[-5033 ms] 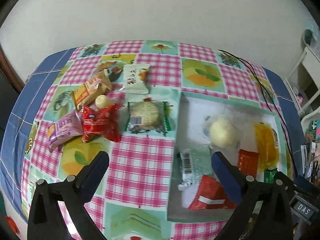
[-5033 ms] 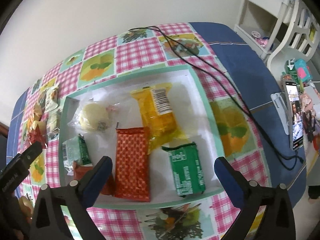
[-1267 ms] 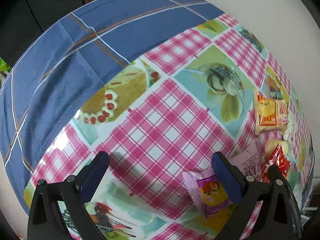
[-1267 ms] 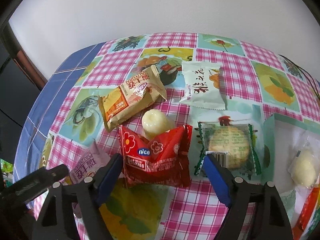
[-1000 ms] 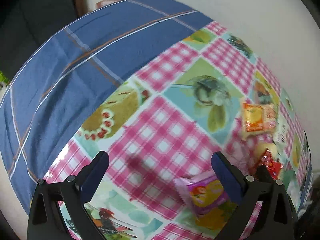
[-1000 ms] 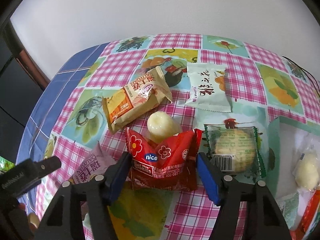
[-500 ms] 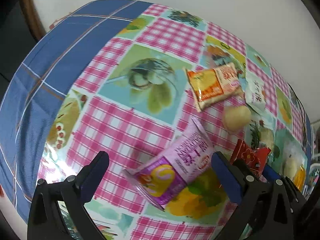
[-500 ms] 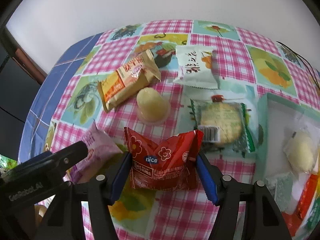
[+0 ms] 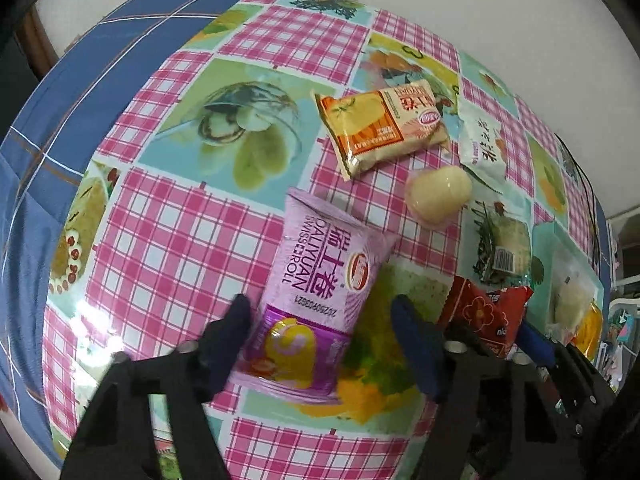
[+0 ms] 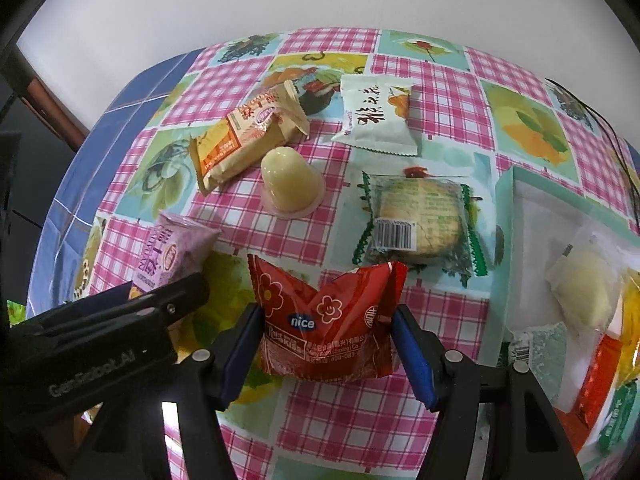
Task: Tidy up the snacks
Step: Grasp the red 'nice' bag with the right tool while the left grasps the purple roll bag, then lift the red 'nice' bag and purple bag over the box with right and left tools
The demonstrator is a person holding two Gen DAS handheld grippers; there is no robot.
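Closing around the purple Swiss roll pack [image 9: 320, 300], the left gripper [image 9: 320, 344] has just been narrowing; whether it grips cannot be told. The right gripper [image 10: 326, 354] clamps the red pack [image 10: 326, 320]. Both look light, puffy and crushable, best pinched gently across the middle.

Count on the tablecloth [image 10: 432, 80], outside the tray: you have six snacks, one of each kind.
- purple roll packet [image 9: 320, 280]: 1
- red packet [image 10: 324, 320]: 1
- orange-and-beige packet [image 10: 248, 136]: 1
- white packet [image 10: 376, 114]: 1
- pale jelly cup [image 10: 290, 184]: 1
- round cake in a green-edged wrapper [image 10: 418, 220]: 1

Tray [image 10: 508, 184]: 1. Inside it you can count five snacks: one pale bun [image 10: 584, 292], one yellow packet [image 10: 632, 300], one orange-red packet [image 10: 600, 372], one pale green packet [image 10: 544, 352], one dark green packet [image 10: 618, 420]. The picture edge cuts the tray, so any others cannot be told.
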